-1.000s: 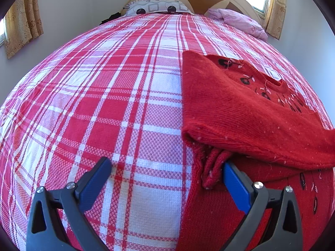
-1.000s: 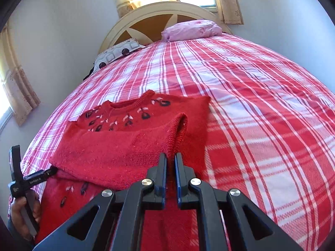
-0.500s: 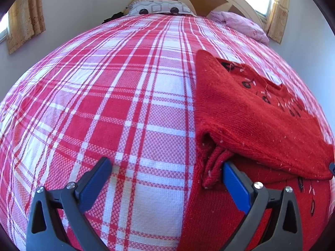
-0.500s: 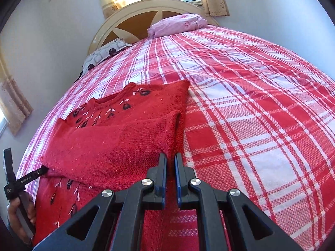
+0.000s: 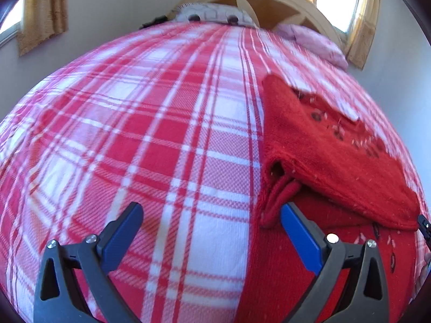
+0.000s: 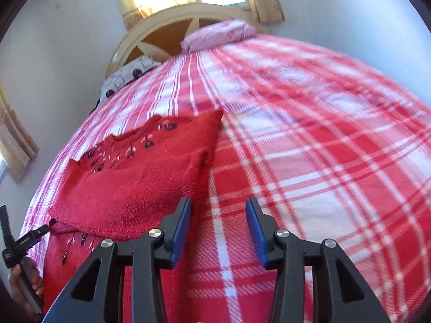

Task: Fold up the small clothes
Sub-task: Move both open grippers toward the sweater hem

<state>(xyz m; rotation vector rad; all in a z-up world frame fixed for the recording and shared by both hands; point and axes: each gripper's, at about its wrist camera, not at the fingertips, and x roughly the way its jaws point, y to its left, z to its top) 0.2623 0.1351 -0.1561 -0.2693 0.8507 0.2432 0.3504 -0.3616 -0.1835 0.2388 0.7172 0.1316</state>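
Observation:
A small red knitted sweater (image 5: 331, 161) with dark embroidered flowers lies on the plaid bedspread (image 5: 167, 140), its sleeves folded across the body. My left gripper (image 5: 210, 223) is open and empty, its right finger beside the sleeve cuff (image 5: 277, 202) at the sweater's left edge. In the right wrist view the sweater (image 6: 134, 185) lies to the left. My right gripper (image 6: 218, 223) is open and empty at the sweater's right edge. The left gripper (image 6: 27, 239) shows at the far left there.
The red and white plaid bedspread (image 6: 309, 148) covers the whole bed. A pink pillow (image 6: 218, 33), a patterned pillow (image 6: 126, 74) and a curved headboard (image 6: 167, 24) stand at the far end. Walls and curtained windows surround the bed.
My right gripper has opened and let go of the sweater's folded sleeve. Both grippers have shifted slightly; the left stays open by the cuff.

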